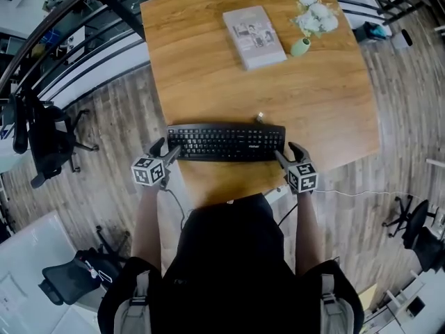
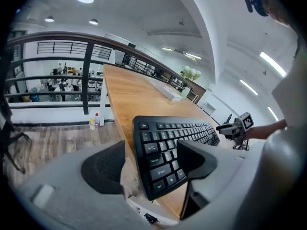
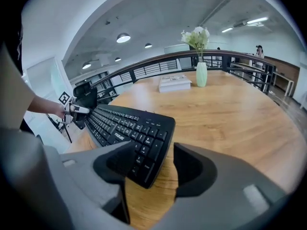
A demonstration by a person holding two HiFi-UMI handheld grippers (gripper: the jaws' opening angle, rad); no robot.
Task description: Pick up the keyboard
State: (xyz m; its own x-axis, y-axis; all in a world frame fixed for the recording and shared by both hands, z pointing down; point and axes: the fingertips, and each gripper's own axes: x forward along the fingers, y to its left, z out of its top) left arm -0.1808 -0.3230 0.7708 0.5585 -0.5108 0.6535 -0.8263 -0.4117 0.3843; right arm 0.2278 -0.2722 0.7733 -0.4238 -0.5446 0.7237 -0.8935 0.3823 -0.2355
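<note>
We hold the left gripper [image 1: 167, 149] and right gripper [image 1: 288, 152] open around the ends of the keyboard [image 1: 226, 142] at the desk's [image 1: 334, 103] near edge, and should squeeze evenly, then lift level.

I see the keyboard [image 1: 226, 142] black, its keys lettered in white. The table [image 1: 327, 96] is a warm orange-brown with a fine wood grain. The book [image 1: 254, 37] has a pale grey cover, the vase [image 1: 300, 46] is pale green, and the flowers [image 1: 314, 14] are white. My left hand-held gripper [image 1: 167, 150] and right hand-held gripper [image 1: 286, 153] are light grey with black pads [image 2: 103, 169]. Each carries a white cube [image 1: 148, 170] printed with black square markers. The floor [image 1: 111, 124] shows grey-brown planks. The railing [image 2: 87, 75] is black, and so is the chair [image 1: 49, 141].
</note>
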